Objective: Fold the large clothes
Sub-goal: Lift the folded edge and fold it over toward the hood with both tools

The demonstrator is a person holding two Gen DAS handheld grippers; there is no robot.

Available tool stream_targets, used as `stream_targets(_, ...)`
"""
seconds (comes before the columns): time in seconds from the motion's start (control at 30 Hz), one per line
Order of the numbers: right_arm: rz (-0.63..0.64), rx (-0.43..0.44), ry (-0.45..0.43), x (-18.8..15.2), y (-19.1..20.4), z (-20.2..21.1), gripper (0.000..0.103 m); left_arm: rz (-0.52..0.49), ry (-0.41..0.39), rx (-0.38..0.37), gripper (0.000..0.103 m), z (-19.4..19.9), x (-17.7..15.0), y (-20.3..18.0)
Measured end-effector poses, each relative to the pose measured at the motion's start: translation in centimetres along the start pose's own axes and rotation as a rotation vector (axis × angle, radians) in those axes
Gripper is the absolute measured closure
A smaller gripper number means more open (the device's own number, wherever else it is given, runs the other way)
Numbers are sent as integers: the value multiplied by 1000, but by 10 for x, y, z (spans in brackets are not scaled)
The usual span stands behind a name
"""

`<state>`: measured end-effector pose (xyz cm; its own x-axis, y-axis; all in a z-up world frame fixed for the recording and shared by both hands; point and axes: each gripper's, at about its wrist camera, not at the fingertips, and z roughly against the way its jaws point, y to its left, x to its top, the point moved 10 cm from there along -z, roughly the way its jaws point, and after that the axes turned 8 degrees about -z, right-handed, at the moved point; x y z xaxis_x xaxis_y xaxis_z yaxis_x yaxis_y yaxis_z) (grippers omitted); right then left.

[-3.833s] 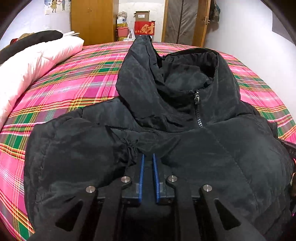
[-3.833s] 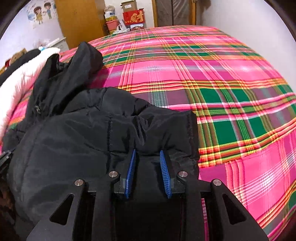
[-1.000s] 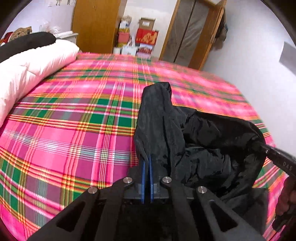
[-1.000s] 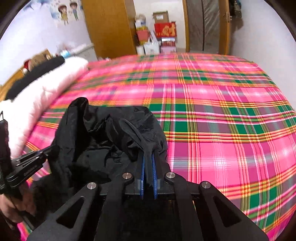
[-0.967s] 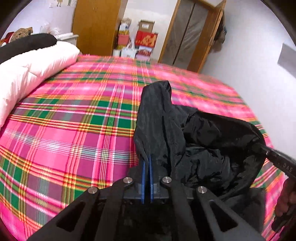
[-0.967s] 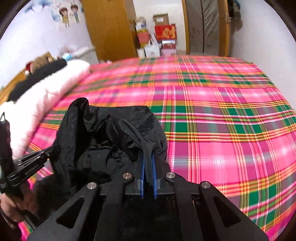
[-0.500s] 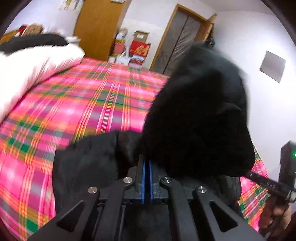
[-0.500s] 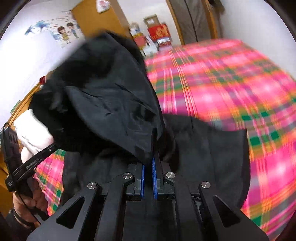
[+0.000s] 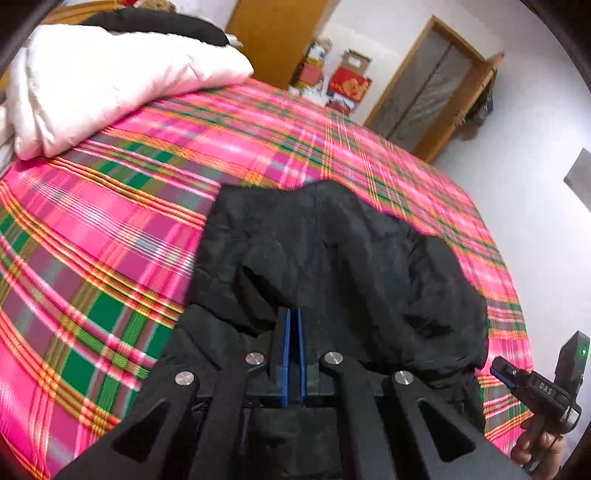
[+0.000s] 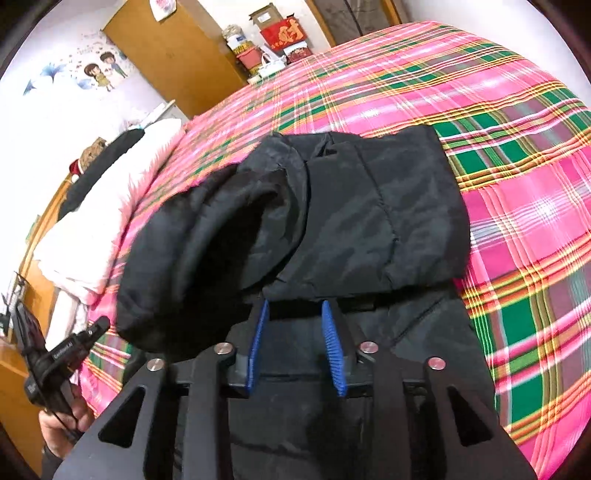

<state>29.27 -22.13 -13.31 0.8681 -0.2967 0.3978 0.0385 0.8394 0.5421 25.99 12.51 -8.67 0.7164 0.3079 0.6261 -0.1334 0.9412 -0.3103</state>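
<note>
A black hooded puffer jacket (image 9: 351, 258) lies on the pink plaid bed (image 9: 110, 221), its upper part and hood folded over onto its body. My left gripper (image 9: 291, 310) is shut, its blue pads pinching the jacket's fabric edge at their tips. In the right wrist view the folded jacket (image 10: 351, 214) ends just beyond my right gripper (image 10: 293, 304). Its jaws are opening and the pads stand apart with only the jacket's surface below them, nothing pressed. Each gripper also shows at the edge of the other view, held by a hand.
A white duvet (image 9: 110, 74) with a dark garment on it lies along the bed's left side. A wooden wardrobe (image 10: 177, 55), stacked boxes (image 10: 280, 33) and a door (image 9: 424, 99) stand past the bed's far end. Bare plaid sheet (image 10: 517, 184) spreads to the right.
Both grippers swung the hood and upper part up and over, and it now lies folded on the jacket's body. The right jaws have parted and let go of the fabric.
</note>
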Motion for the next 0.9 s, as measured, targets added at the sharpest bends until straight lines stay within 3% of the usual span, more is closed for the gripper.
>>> stream_targets(0.13,-26,89,13,3,26,-3,54,-43,-47,-13,98,3,22,-10)
stream_targets(0.2,-42,134,60,-6,40,-18,52,-54,-44,17,98,-8,32,-5)
stream_targets(0.4,-73,184,148,-23,72,-68,52,14,-36,7,98,-34,36,15)
stream_targets(0.43,-61,190,145,-24,78,-73,54,3,-27,7,98,-38,35,14)
stream_targets(0.47,-35,167,126,-23,80,-76,80,-8,-22,3,98,-39,35,12)
stream_targets(0.5,-13,137,117,-24,79,-78,98,-21,-24,-7,98,-41,37,8)
stream_targets(0.63,-64,100,109,-31,52,-83,100,-75,-63,-66,98,-37,47,-15)
stream_targets(0.73,-125,54,133,-45,18,-91,100,-114,-46,-90,98,-41,42,-29)
stream_targets(0.8,-129,37,148,-56,7,-96,100,-122,0,-103,98,-52,33,-34)
stream_targets(0.9,-79,9,148,-60,10,-101,100,-106,161,-78,98,-85,1,-31)
